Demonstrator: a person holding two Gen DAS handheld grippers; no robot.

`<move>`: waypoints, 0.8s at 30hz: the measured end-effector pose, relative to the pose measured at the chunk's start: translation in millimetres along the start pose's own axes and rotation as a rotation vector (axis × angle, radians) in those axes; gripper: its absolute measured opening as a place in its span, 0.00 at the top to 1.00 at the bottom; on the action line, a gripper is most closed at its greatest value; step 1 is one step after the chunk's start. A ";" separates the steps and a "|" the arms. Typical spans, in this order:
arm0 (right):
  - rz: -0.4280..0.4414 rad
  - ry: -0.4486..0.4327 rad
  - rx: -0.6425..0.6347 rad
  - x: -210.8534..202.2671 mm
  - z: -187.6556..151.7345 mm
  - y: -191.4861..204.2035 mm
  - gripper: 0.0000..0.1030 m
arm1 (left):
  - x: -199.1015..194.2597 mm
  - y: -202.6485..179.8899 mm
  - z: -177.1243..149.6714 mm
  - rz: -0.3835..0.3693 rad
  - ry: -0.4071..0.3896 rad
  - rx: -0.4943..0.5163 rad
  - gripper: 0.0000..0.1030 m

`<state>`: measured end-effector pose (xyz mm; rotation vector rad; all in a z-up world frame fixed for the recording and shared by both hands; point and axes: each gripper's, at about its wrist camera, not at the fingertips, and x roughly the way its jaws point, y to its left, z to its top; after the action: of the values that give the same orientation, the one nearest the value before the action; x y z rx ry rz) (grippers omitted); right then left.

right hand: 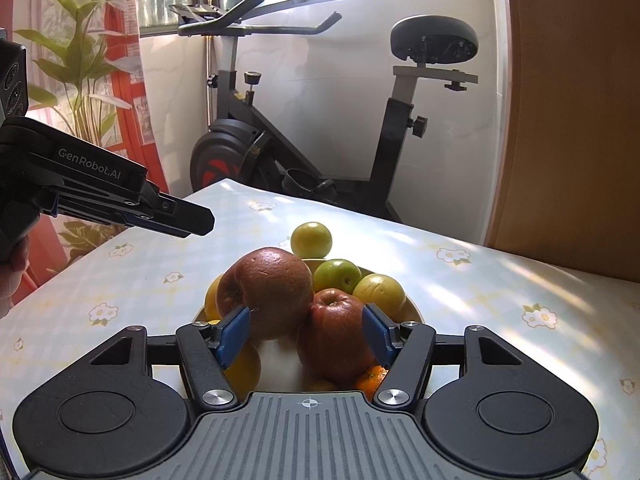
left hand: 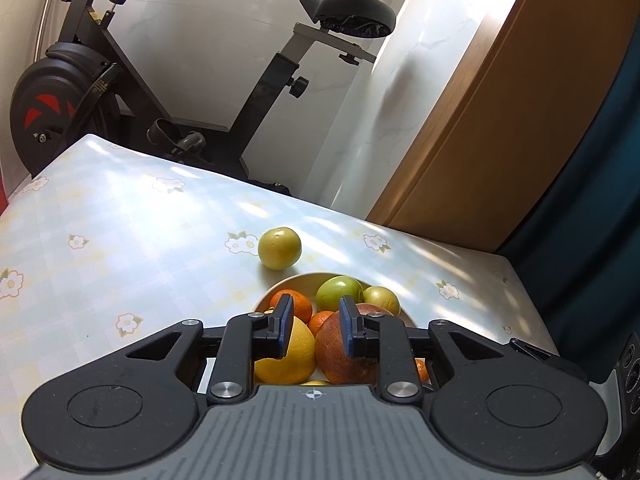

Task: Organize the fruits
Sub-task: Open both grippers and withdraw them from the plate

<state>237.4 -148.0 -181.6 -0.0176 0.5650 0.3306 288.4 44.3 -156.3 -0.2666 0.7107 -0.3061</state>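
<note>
The bowl sits heaped on the counter; 1 green fruit lies just behind. Left fingers narrow and empty, right fingers half-wide, empty. A nudge could topple the pile.

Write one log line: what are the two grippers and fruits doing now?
left gripper: shut, empty | right gripper: open | round yellow-green fruit: outside white bowl

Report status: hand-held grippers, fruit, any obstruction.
Left hand-held gripper shut, empty. Right hand-held gripper open over bowl, empty. One yellow-green fruit outside on table. Nothing in the way.
</note>
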 end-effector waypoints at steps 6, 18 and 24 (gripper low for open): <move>-0.014 -0.005 0.008 -4.0 2.7 0.3 0.44 | -4.6 5.7 1.4 0.024 -0.012 -0.009 0.75; -0.082 -0.018 0.045 -23.4 7.4 3.0 0.44 | -24.9 2.6 -5.8 0.075 -0.054 0.049 0.62; -0.102 -0.031 0.045 -36.0 9.9 9.4 0.44 | -39.0 -0.6 -9.2 0.077 -0.072 0.075 0.61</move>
<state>211.0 -149.0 -153.5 0.0017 0.5386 0.2184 254.2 56.7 -139.6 -0.1778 0.6352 -0.2480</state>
